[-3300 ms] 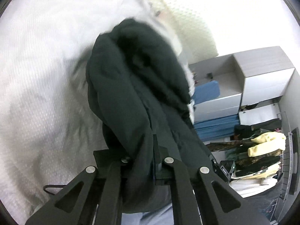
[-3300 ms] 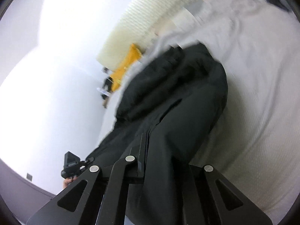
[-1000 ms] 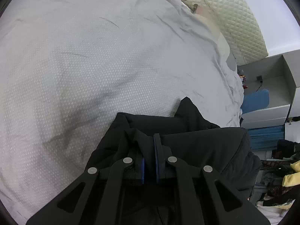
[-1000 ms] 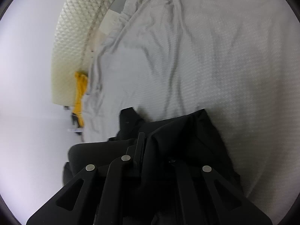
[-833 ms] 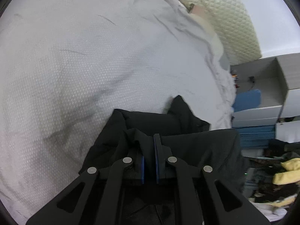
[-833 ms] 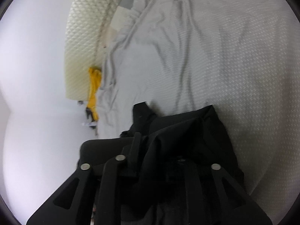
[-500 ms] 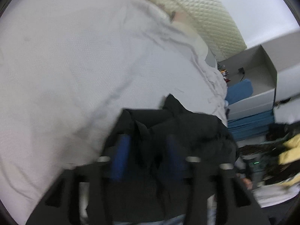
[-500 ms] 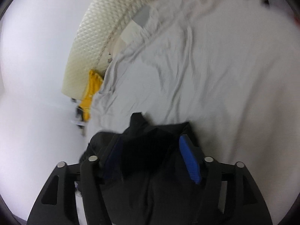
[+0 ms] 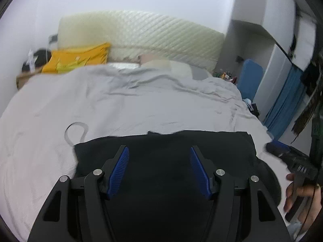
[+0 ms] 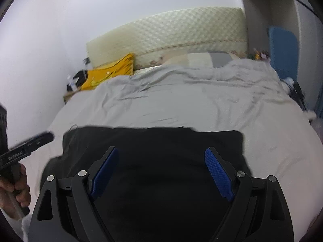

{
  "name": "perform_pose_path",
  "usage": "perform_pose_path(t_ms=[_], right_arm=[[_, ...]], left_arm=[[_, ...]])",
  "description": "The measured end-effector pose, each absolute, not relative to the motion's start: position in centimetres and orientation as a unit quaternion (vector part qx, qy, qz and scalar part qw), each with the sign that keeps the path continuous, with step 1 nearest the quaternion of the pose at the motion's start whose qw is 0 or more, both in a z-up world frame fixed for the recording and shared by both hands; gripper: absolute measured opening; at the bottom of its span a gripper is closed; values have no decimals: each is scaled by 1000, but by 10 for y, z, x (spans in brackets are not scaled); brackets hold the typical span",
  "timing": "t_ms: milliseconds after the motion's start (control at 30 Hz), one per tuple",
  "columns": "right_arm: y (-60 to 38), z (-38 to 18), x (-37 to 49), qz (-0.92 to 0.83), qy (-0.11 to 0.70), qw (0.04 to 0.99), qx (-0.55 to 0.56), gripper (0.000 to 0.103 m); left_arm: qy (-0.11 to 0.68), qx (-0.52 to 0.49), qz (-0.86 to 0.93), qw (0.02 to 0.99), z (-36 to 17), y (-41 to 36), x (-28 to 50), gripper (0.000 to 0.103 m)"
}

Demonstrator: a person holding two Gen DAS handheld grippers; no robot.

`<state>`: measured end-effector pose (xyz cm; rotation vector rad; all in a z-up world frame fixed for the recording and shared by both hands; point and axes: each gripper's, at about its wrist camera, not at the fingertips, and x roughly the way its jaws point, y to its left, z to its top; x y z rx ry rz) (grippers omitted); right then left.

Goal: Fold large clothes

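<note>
A large black garment (image 9: 161, 173) lies flat on the grey bed sheet (image 9: 125, 109), near the bed's front edge; it also shows in the right wrist view (image 10: 153, 157). My left gripper (image 9: 157, 151) is open and empty, raised above the garment. My right gripper (image 10: 160, 152) is open and empty too, also above the garment. The right gripper, held in a hand, shows at the right edge of the left wrist view (image 9: 290, 161). The left gripper shows at the left edge of the right wrist view (image 10: 26, 143).
A quilted cream headboard (image 9: 141, 32) stands at the bed's far end with a yellow pillow (image 9: 76, 57) at its left. A blue panel (image 9: 250, 76) and blue curtain (image 9: 286, 102) stand right of the bed. A thin dark loop (image 9: 75, 130) lies by the garment's left corner.
Both grippers have let go of the black garment and opened wide. They have lifted and tilted up, so the headboard and wall now show. The garment now lies spread flat.
</note>
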<state>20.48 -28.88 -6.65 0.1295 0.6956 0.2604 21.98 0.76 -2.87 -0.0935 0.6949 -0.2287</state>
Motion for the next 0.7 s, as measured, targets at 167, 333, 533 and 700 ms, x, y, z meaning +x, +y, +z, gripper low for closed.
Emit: perform_pose_path(t_ms=[167,333,533,700], right_arm=[[-255,-103,219,115,337,935,12,92],[-257,-124,236,98,334,937,31,103],[-255,-134,260,90,339,936,24,103],[-251,-145,285,80,345,935,24,103]], left_arm=[[344,19,-97,934,-68,-38,232,63],[341,18,-77,937,-99,-42,252,63],[347,22,-75,935,-111,-44,275,63],[356,14,-72,931,-123,-43,306,63]])
